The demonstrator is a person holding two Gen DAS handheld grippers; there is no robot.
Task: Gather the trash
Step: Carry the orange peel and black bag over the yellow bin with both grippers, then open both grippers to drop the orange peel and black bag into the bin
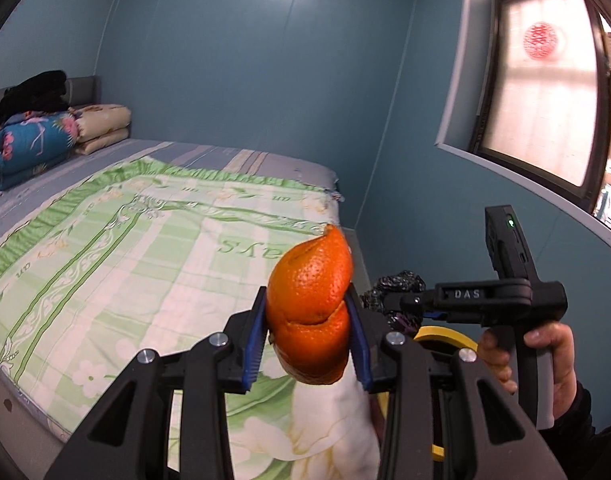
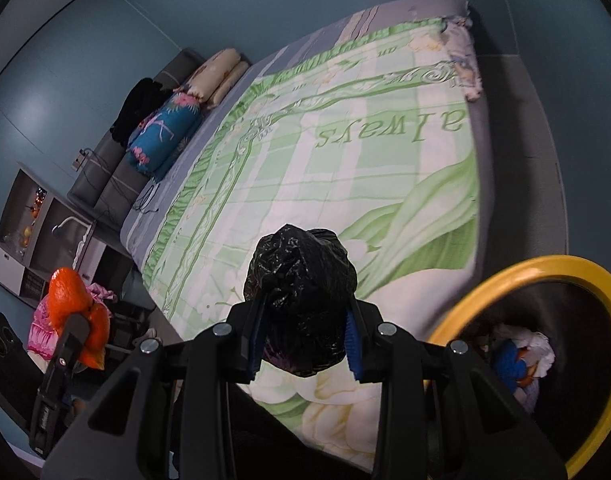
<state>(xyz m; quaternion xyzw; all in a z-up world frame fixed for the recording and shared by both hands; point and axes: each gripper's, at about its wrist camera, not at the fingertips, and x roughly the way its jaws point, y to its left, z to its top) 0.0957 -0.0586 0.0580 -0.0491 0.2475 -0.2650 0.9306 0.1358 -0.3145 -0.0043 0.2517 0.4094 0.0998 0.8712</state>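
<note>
Orange peel [image 1: 311,312] pinched in the left tongs [image 1: 310,334], centre frame, over the bed [image 1: 105,248]. Right tongs [image 2: 303,336] clamp a crumpled black bag [image 2: 301,292]. Yellow-rimmed bin [image 2: 545,270] sits lower right of the right wrist view, just beside those tongs; the right hand [image 1: 553,356] looks nearer. Bin contents murky, its rim cut off; in the left view the tongs mostly hide it.

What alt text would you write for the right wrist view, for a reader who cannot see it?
The right gripper holds a crumpled black plastic bag above a bed with a green and white cover. A yellow-rimmed bin with trash inside stands at lower right, and the left gripper holds orange peel at far left.
</note>
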